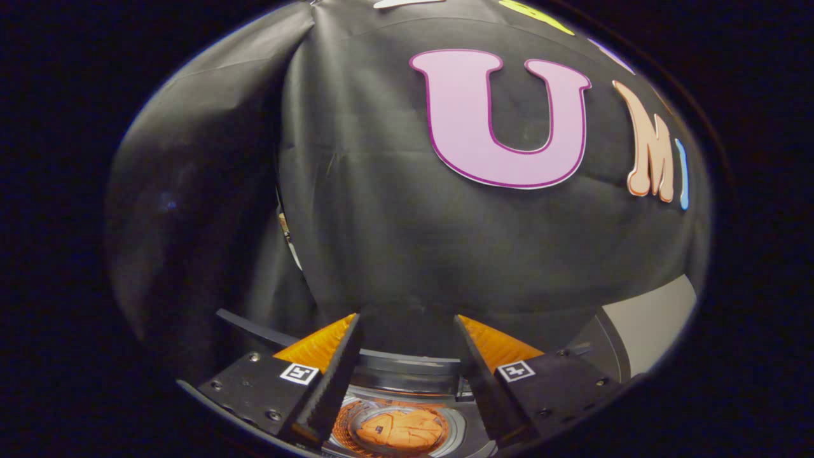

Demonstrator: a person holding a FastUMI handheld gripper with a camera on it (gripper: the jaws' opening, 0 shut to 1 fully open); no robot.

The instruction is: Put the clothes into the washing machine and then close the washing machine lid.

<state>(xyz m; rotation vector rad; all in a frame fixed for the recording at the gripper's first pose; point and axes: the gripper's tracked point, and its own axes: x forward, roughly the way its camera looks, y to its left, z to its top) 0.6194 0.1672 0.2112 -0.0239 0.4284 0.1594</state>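
hand-held gripper (407,331) fingers apart, orange clothes (400,429) in washing machine (407,372) below

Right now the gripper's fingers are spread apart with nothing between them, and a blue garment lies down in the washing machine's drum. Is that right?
Not quite: the garment is orange, not blue. The gripper view shows it lying in the washing machine's drum, below the gripper, whose fingers are indeed spread apart with nothing held between them.
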